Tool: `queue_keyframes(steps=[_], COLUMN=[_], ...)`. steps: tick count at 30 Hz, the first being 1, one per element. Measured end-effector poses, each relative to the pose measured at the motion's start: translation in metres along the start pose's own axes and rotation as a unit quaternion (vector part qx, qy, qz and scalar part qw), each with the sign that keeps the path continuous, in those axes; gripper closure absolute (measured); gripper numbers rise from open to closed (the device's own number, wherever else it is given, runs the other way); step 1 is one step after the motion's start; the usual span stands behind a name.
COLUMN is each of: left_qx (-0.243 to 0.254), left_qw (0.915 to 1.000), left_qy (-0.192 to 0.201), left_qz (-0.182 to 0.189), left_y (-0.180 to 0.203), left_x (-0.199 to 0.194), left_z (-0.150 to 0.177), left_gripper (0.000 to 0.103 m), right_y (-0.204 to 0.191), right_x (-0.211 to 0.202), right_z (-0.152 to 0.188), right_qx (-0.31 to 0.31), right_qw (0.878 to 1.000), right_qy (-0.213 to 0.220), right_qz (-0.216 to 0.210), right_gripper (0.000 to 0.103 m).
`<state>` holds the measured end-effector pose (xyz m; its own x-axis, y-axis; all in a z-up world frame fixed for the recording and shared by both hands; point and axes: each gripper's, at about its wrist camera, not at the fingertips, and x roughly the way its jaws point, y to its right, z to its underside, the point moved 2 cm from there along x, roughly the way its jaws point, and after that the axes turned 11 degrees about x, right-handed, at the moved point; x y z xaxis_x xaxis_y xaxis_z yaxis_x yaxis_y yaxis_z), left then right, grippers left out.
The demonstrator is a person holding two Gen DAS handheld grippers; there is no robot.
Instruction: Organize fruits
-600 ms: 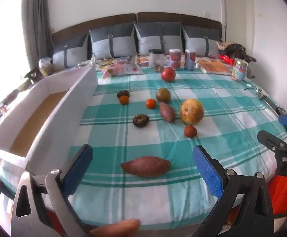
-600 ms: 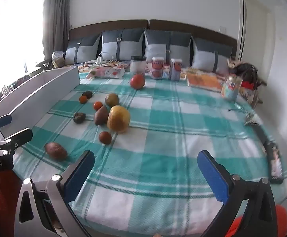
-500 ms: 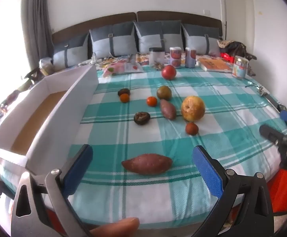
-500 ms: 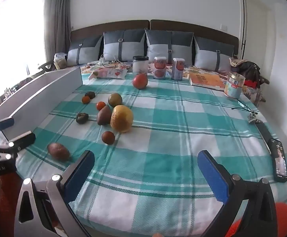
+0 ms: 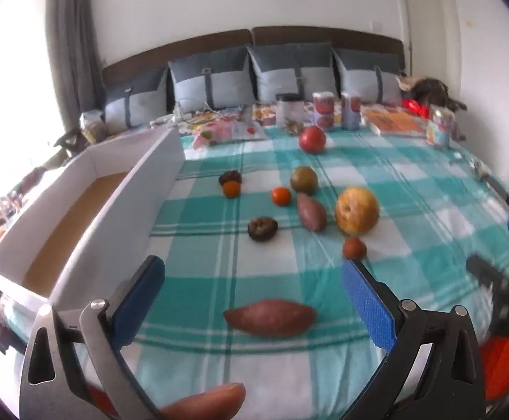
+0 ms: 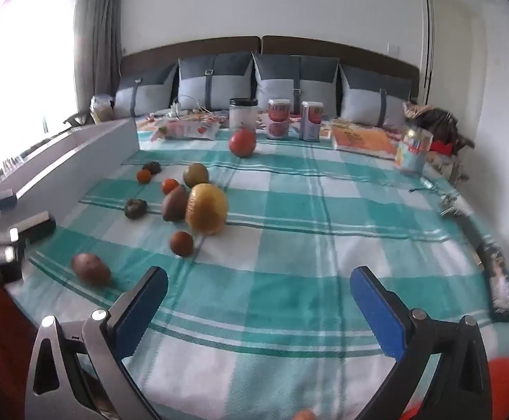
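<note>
Bed (image 5: 412,189) under a teal-and-white checked blanket carries everything here, with four grey cushions (image 6: 215,84) propped along the dark headboard. Along the bed's left side lies a long white box (image 5: 89,217), open on top, its brown floor bare where it shows; its tall near wall stands between the fruits and the inside.

At the far end, before the cushions, stand a clear jar (image 6: 243,112), two red-and-white cans (image 6: 278,119), a flat orange book (image 6: 363,141) and a patterned tin (image 6: 413,150); a dark phone (image 6: 497,280) lies by the right edge.

The fruits are scattered across the middle of the blanket, all outside the box. A large yellow fruit (image 5: 357,210) sits just beside a smaller sweet potato (image 5: 311,211); a red fruit (image 5: 312,139) lies well beyond them near the cans. A big sweet potato (image 5: 270,316) lies alone, nearest the left tool (image 5: 252,295), on the blanket between and a little beyond its blue pads, untouched. Farther on lie a green-brown round fruit (image 5: 304,179), a dark wrinkled fruit (image 5: 262,228), a small reddish-brown fruit (image 5: 354,247), two small orange ones (image 5: 281,196) and another dark fruit (image 5: 230,176) touching one of them.

The left tool's fingers stand wide apart and hold nothing; a fingertip (image 5: 205,402) shows at the bottom edge. The right tool (image 6: 258,295) is likewise spread wide and empty over bare blanket, the fruits off to its left.
</note>
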<state>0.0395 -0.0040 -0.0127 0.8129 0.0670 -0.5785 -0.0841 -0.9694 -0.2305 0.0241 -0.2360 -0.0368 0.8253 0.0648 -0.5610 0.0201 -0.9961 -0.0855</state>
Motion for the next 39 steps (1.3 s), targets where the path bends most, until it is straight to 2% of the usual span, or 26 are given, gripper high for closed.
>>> queue_keyframes(steps=[2,7,9,13,17,30,39], left_qx=[-0.017,0.015,0.006,-0.037,-0.057,-0.037,-0.043], left_qw=[0.9998,0.9994,0.9989,0.9982,0.9974,0.9984,0.9980], left_qy=[-0.004,-0.028,-0.043,-0.047,-0.044,-0.042,-0.045], left_qz=[0.009,0.013,0.015,0.008,-0.004,-0.010,-0.012], left_y=[0.000,0.004,-0.002,-0.023,-0.035,-0.030,-0.033], left_x=[0.003,0.007,0.010,0.014,0.016,0.016,0.017], left_z=[0.004,0.035,0.043,0.040,0.041,0.042,0.041], left_gripper=[0.001,0.001,0.001,0.001,0.001,0.001,0.001], right_y=[0.002,0.004,0.008,0.006,-0.001,0.001,0.002], right_x=[0.006,0.019,0.019,0.020,0.022,0.020,0.020], right_z=[0.002,0.011,0.008,0.008,0.011,0.011,0.010], right_qx=[-0.018,-0.037,-0.031,-0.033,-0.054,-0.049,-0.048], right_qw=[1.000,0.999,0.999,0.999,0.998,0.998,0.998], right_qy=[-0.004,-0.030,-0.032,-0.033,-0.038,-0.039,-0.039], right_qz=[0.011,0.010,0.010,0.012,0.012,0.006,0.005], right_gripper=[0.000,0.000,0.000,0.000,0.000,0.000,0.000])
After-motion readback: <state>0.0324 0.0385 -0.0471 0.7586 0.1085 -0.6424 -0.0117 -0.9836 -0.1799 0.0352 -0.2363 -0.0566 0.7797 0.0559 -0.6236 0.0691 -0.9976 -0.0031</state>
